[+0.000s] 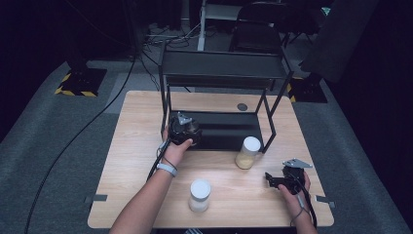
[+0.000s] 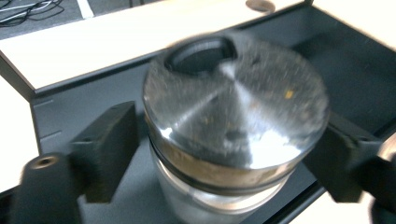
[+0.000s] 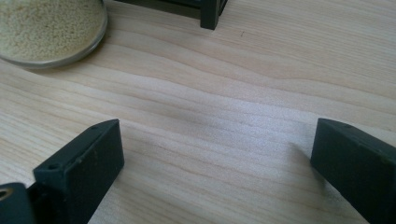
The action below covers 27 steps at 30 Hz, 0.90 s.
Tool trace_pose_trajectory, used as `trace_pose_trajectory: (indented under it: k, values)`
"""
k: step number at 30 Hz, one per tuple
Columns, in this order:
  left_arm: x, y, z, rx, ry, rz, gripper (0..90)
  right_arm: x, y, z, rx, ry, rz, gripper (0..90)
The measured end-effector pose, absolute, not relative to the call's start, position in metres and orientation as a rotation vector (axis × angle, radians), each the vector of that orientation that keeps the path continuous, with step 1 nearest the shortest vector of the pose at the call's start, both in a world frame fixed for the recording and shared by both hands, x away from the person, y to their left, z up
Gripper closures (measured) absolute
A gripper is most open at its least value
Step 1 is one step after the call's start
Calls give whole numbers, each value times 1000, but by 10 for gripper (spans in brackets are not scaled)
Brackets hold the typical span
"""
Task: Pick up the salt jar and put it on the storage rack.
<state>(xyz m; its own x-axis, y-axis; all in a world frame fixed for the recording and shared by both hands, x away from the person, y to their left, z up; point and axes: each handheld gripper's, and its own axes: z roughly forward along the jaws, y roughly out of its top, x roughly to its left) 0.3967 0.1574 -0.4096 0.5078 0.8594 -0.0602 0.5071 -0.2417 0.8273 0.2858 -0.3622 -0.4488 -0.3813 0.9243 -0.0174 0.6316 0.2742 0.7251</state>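
fingers [image 2: 112, 149] flank steel-lidded jar [image 2: 233, 116] | black shelf [image 2: 355, 60] | wood table [image 1: 146, 146]

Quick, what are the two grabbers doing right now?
Left gripper: around a jar on the rack's lower shelf; whether it grips cannot be told.
Right gripper: open, holding nothing.

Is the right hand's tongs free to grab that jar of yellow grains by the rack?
Probably yes: the right tongs are open and empty, with bare table between them and the jar.
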Motion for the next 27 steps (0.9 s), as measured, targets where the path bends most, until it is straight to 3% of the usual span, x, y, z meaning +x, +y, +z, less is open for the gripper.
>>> trace_pose_trajectory:
  k: [10, 27]
  values:
    - [373, 160, -382, 1871, 1040, 576, 85, 286, -362, -449, 1401, 2111, 893, 22]
    - [330, 178, -350, 1864, 1018, 609, 84, 286, -362, -449, 1401, 2111, 893, 22]
